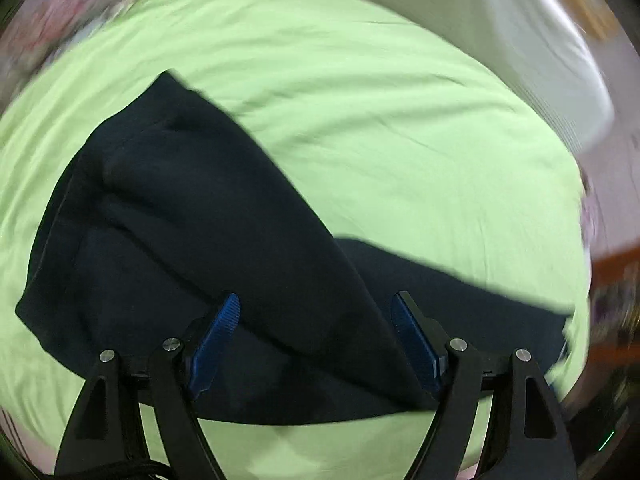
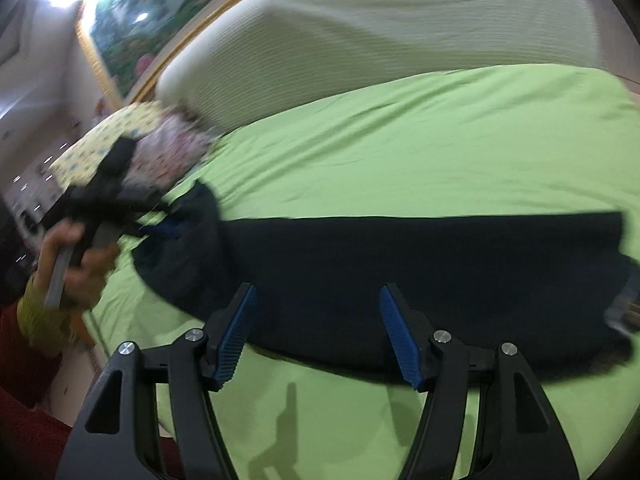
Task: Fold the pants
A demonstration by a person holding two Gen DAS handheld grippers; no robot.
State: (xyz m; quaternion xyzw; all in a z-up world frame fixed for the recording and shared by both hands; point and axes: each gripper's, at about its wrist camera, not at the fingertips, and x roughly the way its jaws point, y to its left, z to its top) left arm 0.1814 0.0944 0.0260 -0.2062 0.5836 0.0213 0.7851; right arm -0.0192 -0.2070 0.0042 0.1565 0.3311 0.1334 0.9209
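Navy fabric: dark pants (image 1: 208,240) lying on a bed, one part doubled over the rest into a thick fold ahead of the left fingers.
Bed cover: lime-green sheet (image 1: 380,128), wrinkled, under the pants on every side.
Left gripper (image 1: 316,308): blue-padded fingers spread wide apart, empty, poised over the near edge of the pants; whether they touch the cloth cannot be told.
Right gripper (image 2: 316,296): fingers (image 2: 400,336) likewise spread and empty, tips over the near hem of the long flat stretch of pants (image 2: 400,280).
Left hand (image 2: 80,264): seen from the right wrist view, far to the left of the right fingers, clasping the other gripper's handle.
Headboard: pale ribbed cushion (image 2: 360,32) beyond the sheet.
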